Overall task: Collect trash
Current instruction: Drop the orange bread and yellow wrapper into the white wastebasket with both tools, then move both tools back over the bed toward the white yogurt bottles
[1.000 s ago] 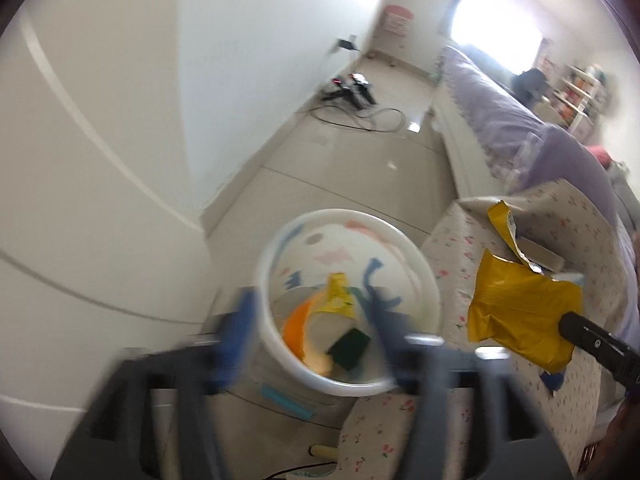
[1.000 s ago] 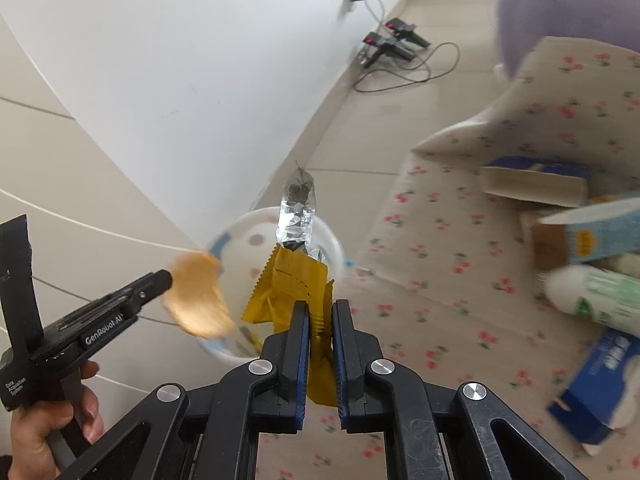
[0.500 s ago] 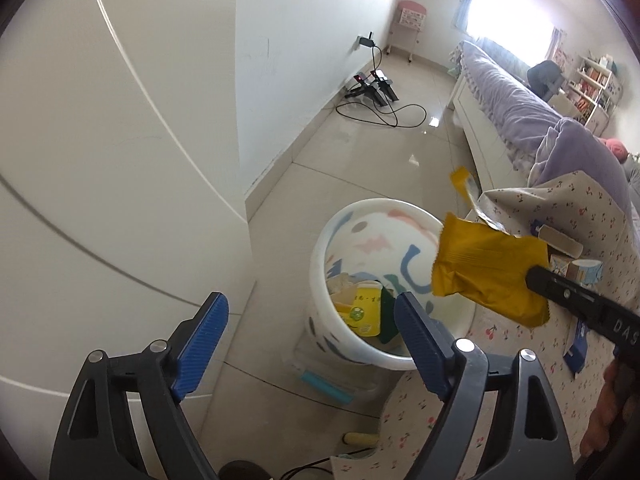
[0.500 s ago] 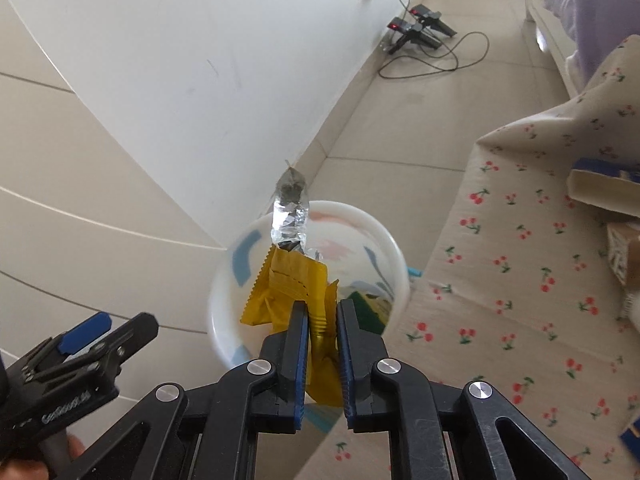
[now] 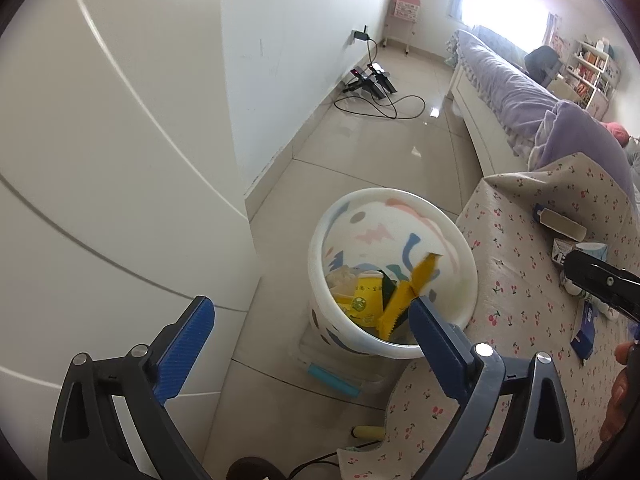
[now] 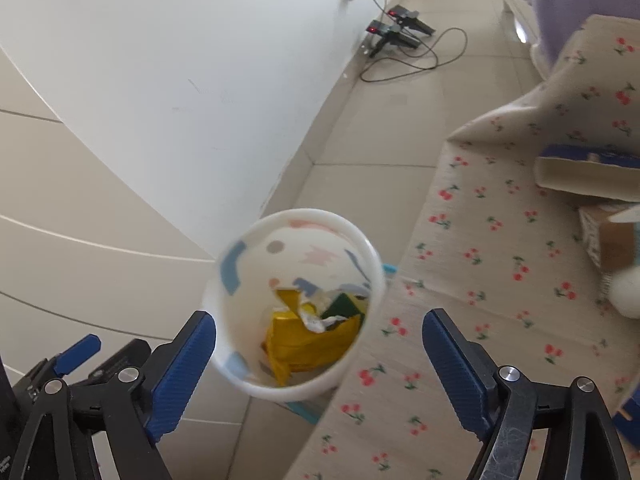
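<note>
Right gripper (image 6: 320,344) jaws opening wide, empty; yellow wrapper (image 6: 308,344) lies below it inside the patterned bin (image 6: 236,264).

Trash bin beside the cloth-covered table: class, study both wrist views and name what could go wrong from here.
1. The yellow wrapper pokes up toward the rim of the trash bin and may tip out when more is added.
2. The bin stands close against the tablecloth; a snag could topple it.
3. Both the left gripper and right gripper, jaws opening and empty, crowd the bin and could collide.

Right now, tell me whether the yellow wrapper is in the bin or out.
In. The yellow wrapper lies inside the bin, clear of the opening right gripper.
</note>
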The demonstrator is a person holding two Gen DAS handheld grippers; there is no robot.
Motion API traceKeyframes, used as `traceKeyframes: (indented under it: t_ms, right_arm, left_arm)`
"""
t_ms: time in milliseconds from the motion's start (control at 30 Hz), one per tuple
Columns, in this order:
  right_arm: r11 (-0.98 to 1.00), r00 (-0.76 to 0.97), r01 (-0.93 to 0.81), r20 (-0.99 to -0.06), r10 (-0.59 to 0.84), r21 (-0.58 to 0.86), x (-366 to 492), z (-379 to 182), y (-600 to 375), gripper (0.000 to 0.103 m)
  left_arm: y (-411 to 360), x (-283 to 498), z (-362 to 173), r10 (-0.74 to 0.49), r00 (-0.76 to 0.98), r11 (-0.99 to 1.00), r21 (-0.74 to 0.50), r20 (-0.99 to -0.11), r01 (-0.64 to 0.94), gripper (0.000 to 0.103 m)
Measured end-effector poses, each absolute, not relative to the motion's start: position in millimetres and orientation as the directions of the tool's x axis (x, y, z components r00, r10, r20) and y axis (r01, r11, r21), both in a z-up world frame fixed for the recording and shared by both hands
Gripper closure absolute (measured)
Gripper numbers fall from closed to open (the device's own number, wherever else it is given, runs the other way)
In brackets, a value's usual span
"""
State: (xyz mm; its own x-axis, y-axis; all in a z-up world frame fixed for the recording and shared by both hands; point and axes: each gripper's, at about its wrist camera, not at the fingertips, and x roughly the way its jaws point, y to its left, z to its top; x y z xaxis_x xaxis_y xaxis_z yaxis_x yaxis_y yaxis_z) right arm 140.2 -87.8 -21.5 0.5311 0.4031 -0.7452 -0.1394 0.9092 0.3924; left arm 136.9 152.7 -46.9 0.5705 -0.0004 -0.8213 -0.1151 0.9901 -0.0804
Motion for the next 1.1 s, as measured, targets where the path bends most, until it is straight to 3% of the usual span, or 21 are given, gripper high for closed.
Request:
traceKeyframes:
  t_ms: [1100]
  right_arm:
    - [0.954, 0.549, 0.093, -0.814, 0.191, 0.286, 59, -31, -264, 0.014]
  left_arm:
    - [58, 140, -49, -0.124, 0.521, 0.992, -0.110, -0.845, 0.058, 0.004]
